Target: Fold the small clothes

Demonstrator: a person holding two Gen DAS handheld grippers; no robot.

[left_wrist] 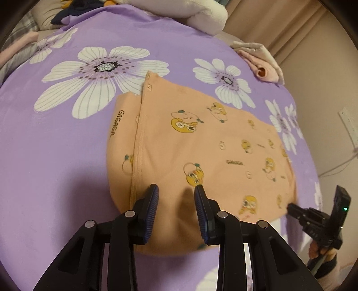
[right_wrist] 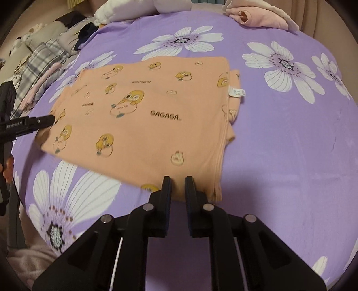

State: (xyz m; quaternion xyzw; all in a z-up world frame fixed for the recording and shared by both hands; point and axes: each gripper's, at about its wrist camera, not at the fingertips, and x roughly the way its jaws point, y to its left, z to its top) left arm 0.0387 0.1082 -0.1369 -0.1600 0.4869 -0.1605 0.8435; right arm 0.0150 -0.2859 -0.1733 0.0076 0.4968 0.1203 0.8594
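Observation:
An orange garment (left_wrist: 201,152) printed with yellow cartoon ducks and "GAGAGA" lies folded on the purple flowered bedspread (left_wrist: 56,167); it also shows in the right wrist view (right_wrist: 143,116). My left gripper (left_wrist: 176,190) is open, its fingers straddling the garment's near edge beside a stitched hem. My right gripper (right_wrist: 177,181) is nearly closed on the garment's near corner, cloth showing between the jaws. In the left wrist view the right gripper (left_wrist: 290,207) touches the garment's right edge. In the right wrist view the left gripper (right_wrist: 50,119) touches its left edge.
A pile of pink and cream clothes (left_wrist: 261,60) lies at the far right of the bed, also in the right wrist view (right_wrist: 257,15). White plush bedding (left_wrist: 201,13) lies at the far edge. Plaid and grey clothes (right_wrist: 44,58) lie at the left. A wall with cables (left_wrist: 335,134) is right.

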